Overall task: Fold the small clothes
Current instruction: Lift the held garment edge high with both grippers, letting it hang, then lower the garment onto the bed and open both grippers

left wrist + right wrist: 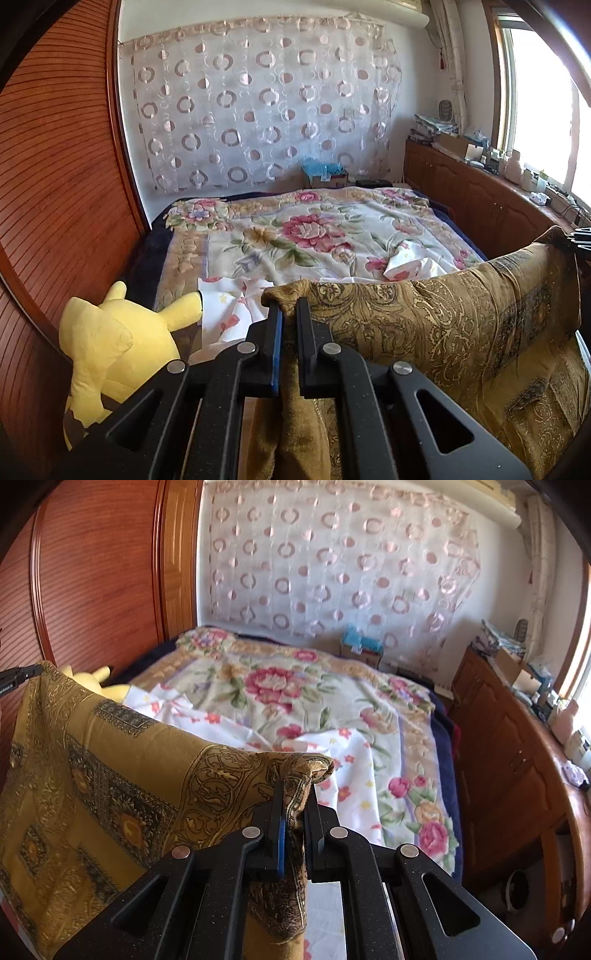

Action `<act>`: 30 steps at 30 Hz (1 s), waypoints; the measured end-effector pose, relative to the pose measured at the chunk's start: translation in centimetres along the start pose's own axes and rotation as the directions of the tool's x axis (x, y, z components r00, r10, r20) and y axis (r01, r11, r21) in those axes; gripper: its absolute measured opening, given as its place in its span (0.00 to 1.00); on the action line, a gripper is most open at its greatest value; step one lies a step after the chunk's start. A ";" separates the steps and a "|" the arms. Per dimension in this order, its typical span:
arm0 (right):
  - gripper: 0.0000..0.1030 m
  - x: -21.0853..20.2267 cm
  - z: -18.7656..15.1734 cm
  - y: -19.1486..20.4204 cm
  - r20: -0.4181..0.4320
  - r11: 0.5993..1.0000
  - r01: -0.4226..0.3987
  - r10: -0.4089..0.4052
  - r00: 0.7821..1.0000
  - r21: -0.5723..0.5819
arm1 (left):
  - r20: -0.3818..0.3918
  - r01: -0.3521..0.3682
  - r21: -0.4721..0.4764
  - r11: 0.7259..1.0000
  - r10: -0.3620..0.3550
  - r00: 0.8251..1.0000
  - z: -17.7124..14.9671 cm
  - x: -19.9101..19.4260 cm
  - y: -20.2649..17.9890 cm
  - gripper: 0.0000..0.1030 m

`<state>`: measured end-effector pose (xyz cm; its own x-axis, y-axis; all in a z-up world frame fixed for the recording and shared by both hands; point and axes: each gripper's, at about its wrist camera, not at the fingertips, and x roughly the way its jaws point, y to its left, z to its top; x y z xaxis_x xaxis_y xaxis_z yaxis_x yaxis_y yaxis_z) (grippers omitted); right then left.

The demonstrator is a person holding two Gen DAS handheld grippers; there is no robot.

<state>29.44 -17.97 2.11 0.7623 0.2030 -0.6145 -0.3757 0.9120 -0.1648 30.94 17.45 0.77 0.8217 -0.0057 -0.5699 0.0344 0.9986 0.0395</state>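
Golden paisley cloth [443,325] hangs stretched above the bed [177,254], held up by its two top corners, one in each claw. Left claw [290,314] is clamped on a bunched corner of the cloth, its fingers [275,332] pressed against the fabric with only the gathered cloth between them. Right claw [295,797] is likewise clamped on the opposite corner, the fabric pinched into a fold that pokes out past the fingertips. Between the two corners the cloth's top edge sags slightly, and the rest drapes downward in front of the bed. On the bed lies a floral blanket [258,686], and on the near part of the blanket, just behind the hanging cloth, lies a crumpled white flower-print garment [332,760]. A yellow plush toy [110,339] sits at the bed's left edge, beside the wooden wardrobe [55,177]. Along the bed's right side, under the window, runs a wooden counter [517,760] carrying boxes and small items.
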 end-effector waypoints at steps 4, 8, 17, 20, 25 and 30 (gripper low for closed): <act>0.07 2.8 4.2 -2.5 -0.060 1.000 -0.019 0.020 0.998 0.022 | -0.058 0.006 0.002 1.000 -0.006 0.998 -0.1 2.5 -0.1 0.07; 0.07 3.8 4.3 -2.4 -0.110 0.999 -0.024 0.029 0.994 0.047 | -0.109 0.015 0.009 1.000 -0.014 0.994 0.3 4.2 0.4 0.11; 0.22 4.1 2.4 -1.8 -0.117 0.995 0.014 -0.002 0.993 0.101 | -0.144 0.054 -0.022 0.998 -0.057 0.988 -1.8 0.5 1.7 0.70; 0.35 3.3 1.7 -2.0 -0.090 0.992 0.018 -0.006 0.996 0.127 | -0.138 0.058 -0.037 0.998 -0.063 0.988 -3.5 -1.7 1.8 0.73; 0.42 0.9 0.2 -1.7 -0.080 0.990 0.004 0.008 0.997 0.142 | -0.168 0.041 -0.031 0.999 -0.045 0.985 -6.8 -3.7 1.0 0.73; 0.42 -2.8 -2.5 -1.1 -0.095 0.985 0.011 0.005 0.995 0.172 | -0.201 0.020 -0.056 0.998 -0.031 0.979 -8.9 -3.9 0.5 0.73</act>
<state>26.41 -20.42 2.13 0.7068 0.1731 -0.6859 -0.2707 0.9620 -0.0362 22.64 18.41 -4.29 0.6888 -0.0257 -0.7244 0.0187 0.9997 -0.0178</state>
